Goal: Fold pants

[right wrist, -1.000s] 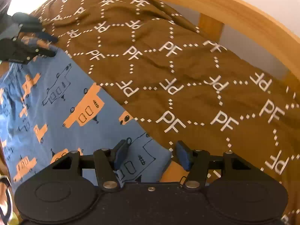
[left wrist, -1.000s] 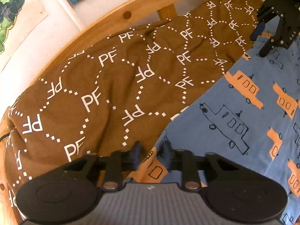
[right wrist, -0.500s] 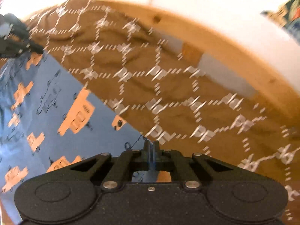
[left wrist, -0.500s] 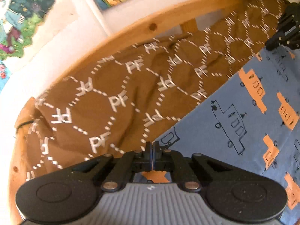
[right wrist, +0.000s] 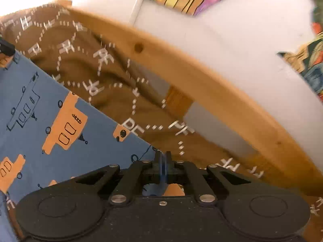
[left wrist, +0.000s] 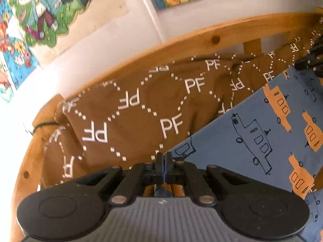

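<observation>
The blue pants (left wrist: 262,133) with orange and outlined vehicle prints lie over a brown blanket. My left gripper (left wrist: 164,157) is shut on the pants' near edge corner. In the right wrist view the same pants (right wrist: 50,121) fill the lower left, and my right gripper (right wrist: 162,155) is shut on the edge's other corner. The edge runs taut and straight between the two grippers. The right gripper (left wrist: 310,62) also shows at the far right of the left wrist view. The left gripper (right wrist: 6,48) peeks in at the left edge of the right wrist view.
A brown blanket (left wrist: 131,121) with white "PF" lettering covers the bed under the pants. A wooden bed rail (left wrist: 201,38) curves behind it against a white wall with colourful pictures (left wrist: 46,12). The same rail (right wrist: 201,80) runs close behind the right gripper.
Both grippers closed on the pants' edge, then lifted and tilted up. More of the wall and pictures shows now, and the edge has pulled straight.
</observation>
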{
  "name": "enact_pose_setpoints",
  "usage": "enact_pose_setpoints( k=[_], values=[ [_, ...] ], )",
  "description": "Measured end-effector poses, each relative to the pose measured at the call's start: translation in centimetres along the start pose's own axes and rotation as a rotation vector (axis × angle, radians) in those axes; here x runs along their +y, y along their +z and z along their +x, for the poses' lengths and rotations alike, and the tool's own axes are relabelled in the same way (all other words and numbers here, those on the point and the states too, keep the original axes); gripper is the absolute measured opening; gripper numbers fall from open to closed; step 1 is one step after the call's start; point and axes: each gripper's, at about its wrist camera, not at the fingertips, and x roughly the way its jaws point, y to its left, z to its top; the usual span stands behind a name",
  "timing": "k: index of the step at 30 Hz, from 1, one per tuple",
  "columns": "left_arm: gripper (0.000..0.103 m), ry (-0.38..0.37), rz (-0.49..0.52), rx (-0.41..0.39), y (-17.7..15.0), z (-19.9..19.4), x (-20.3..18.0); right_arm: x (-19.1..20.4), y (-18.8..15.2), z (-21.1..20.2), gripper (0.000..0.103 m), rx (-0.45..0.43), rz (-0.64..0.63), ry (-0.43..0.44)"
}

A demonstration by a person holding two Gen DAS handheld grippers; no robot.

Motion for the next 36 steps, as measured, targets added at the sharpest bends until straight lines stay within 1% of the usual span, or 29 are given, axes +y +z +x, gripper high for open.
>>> enact_pose_setpoints(
  k=[2,4,5,6,7,8,10,12,15,18,20,21,22,23,24,25,26,28,29,30,32,33,34,35,36],
  values=[
    [0.018,-0.033,-0.025,-0.001,-0.3,-0.1,0.8,0.0,-0.2,0.4,0.01,0.014,0.016,0.017],
    [0.063,-0.062,-0.047,-0.018,-0.5,-0.5,2.0,-0.7,-0.3,0.1,0.035,-0.001,0.042,0.049],
    [0.068,-0.07,-0.054,-0.031,-0.7,-0.8,2.6,-1.1,-0.3,-0.1,0.043,-0.011,0.059,0.068],
    [0.07,-0.077,-0.056,-0.039,-0.7,-0.9,3.1,-1.6,-0.3,-0.3,0.061,-0.022,0.076,0.103],
    [0.07,-0.088,-0.054,-0.043,-0.8,-1.0,3.5,-1.8,-0.4,-0.7,0.072,-0.038,0.08,0.125],
    [0.07,-0.106,-0.053,-0.042,-0.9,-1.2,4.2,-2.0,-0.5,-0.9,0.074,-0.057,0.08,0.149],
    [0.078,-0.144,-0.061,-0.037,-0.8,-1.4,5.1,-2.1,-0.3,-0.9,0.08,-0.064,0.078,0.188],
    [0.085,-0.178,-0.071,-0.04,-0.8,-1.8,5.9,-1.7,-0.2,-0.6,0.082,-0.063,0.073,0.22],
    [0.086,-0.234,-0.074,-0.039,-0.8,-2.1,6.3,-0.3,0.2,0.4,0.082,-0.031,0.052,0.258],
    [0.086,-0.284,-0.05,-0.004,-1.1,-1.9,5.8,1.2,0.4,1.3,0.082,0.0,0.006,0.278],
    [0.084,-0.292,-0.012,0.004,-1.2,-1.8,5.0,1.8,0.7,2.3,0.079,0.035,-0.015,0.281],
    [0.073,-0.286,0.017,0.015,-1.3,-1.7,4.4,1.9,0.8,2.8,0.076,0.058,-0.019,0.277],
    [0.052,-0.272,0.037,0.029,-1.3,-1.5,3.9,2.0,0.8,3.5,0.072,0.099,-0.021,0.268],
    [0.039,-0.245,0.059,0.053,-1.2,-1.1,3.2,1.9,0.9,4.0,0.069,0.133,-0.014,0.263],
    [0.017,-0.207,0.072,0.084,-1.2,-0.7,2.7,1.6,0.9,4.5,0.065,0.17,0.01,0.261],
    [0.014,-0.174,0.075,0.107,-1.2,-0.4,2.4,1.4,0.8,4.6,0.065,0.182,0.032,0.259],
    [0.014,-0.159,0.07,0.118,-1.2,-0.2,2.1,0.9,0.8,4.5,0.065,0.177,0.054,0.246],
    [0.008,-0.151,0.06,0.116,-1.1,-0.4,1.9,0.3,0.8,4.3,0.065,0.162,0.07,0.196],
    [0.007,-0.148,0.064,0.11,-1.1,-0.6,1.7,0.1,0.8,4.4,0.065,0.167,0.074,0.187],
    [0.005,-0.145,0.066,0.104,-1.1,-0.7,1.6,-0.1,0.7,4.5,0.065,0.181,0.081,0.189],
    [0.004,-0.137,0.071,0.097,-1.2,-1.0,1.4,-0.1,0.3,4.9,0.061,0.211,0.096,0.202],
    [0.003,-0.129,0.074,0.095,-1.3,-1.2,1.3,-0.1,0.2,4.9,0.048,0.213,0.102,0.212],
    [0.003,-0.124,0.073,0.092,-1.4,-1.4,1.2,0.0,0.1,4.8,0.025,0.21,0.106,0.211],
    [0.003,-0.119,0.071,0.088,-1.5,-1.6,1.0,0.1,0.1,4.6,0.013,0.206,0.109,0.206],
    [0.003,-0.117,0.07,0.083,-1.5,-1.8,1.1,0.2,0.0,4.3,0.005,0.161,0.122,0.236]
  ],
)
